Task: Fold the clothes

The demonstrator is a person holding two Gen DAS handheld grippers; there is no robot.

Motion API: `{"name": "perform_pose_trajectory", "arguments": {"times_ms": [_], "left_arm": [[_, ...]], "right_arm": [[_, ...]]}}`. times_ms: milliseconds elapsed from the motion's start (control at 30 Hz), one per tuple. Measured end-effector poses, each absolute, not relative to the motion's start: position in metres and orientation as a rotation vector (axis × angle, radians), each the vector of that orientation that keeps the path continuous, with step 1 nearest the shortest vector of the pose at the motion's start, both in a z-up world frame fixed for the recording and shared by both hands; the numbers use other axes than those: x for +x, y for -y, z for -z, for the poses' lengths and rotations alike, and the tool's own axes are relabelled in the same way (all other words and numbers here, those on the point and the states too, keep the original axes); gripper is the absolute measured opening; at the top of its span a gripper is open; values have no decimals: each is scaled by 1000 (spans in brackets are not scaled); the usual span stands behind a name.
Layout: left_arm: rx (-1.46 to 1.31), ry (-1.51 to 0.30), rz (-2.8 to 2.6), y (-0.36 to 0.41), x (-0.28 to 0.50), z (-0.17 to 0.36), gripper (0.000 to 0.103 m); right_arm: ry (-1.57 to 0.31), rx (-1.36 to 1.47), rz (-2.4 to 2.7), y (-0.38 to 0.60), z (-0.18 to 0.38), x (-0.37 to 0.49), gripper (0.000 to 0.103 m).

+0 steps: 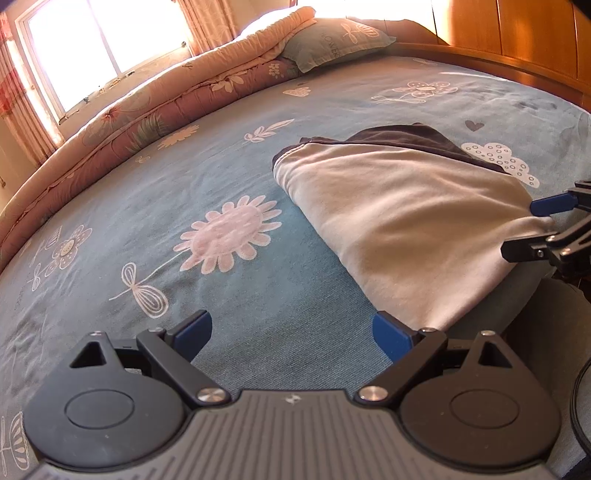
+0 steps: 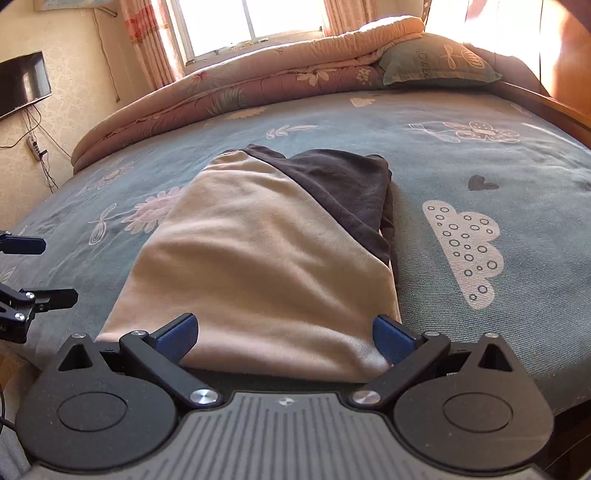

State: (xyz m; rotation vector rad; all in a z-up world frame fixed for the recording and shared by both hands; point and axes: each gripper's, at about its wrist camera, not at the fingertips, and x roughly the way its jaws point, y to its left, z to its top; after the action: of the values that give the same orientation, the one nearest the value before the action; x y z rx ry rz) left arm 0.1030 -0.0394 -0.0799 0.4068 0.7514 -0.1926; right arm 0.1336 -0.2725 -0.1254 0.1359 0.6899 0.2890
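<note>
2 grippers, both spread: right gripper (image 2: 286, 338) straddles the shirt (image 2: 266, 258) hem at bottom centre, seemingly unclamped; pinch squarely before lifting.

Folded garment (image 2: 258, 251) showing cream top w/ dark brown layer behind. Bedsheet (image 1: 258, 280) looking teal w/ white flowers, cloud, dark hearts. Quilt (image 2: 229, 88) showing pink floral. Gripper pads (image 1: 391, 338) showing blue.

Both wrist views low, near bedsheet (image 1: 258, 295) (shared), facing window (image 2: 251, 22).
</note>
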Motion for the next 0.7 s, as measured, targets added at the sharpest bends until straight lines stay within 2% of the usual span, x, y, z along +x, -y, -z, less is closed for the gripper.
{"name": "perform_pose_trajectory", "arguments": {"times_ms": [333,433,700], "left_arm": [[423,-742,206,51,108,77,94],[428,-753,206,52,107,79,94],[436,-756,202,53,108,77,94]], "right_arm": [[-595,194,-266,286,101,117,103],[-631,233,-291,291,110,125,103],[-742,569,-485,336,127,151,103]]}}
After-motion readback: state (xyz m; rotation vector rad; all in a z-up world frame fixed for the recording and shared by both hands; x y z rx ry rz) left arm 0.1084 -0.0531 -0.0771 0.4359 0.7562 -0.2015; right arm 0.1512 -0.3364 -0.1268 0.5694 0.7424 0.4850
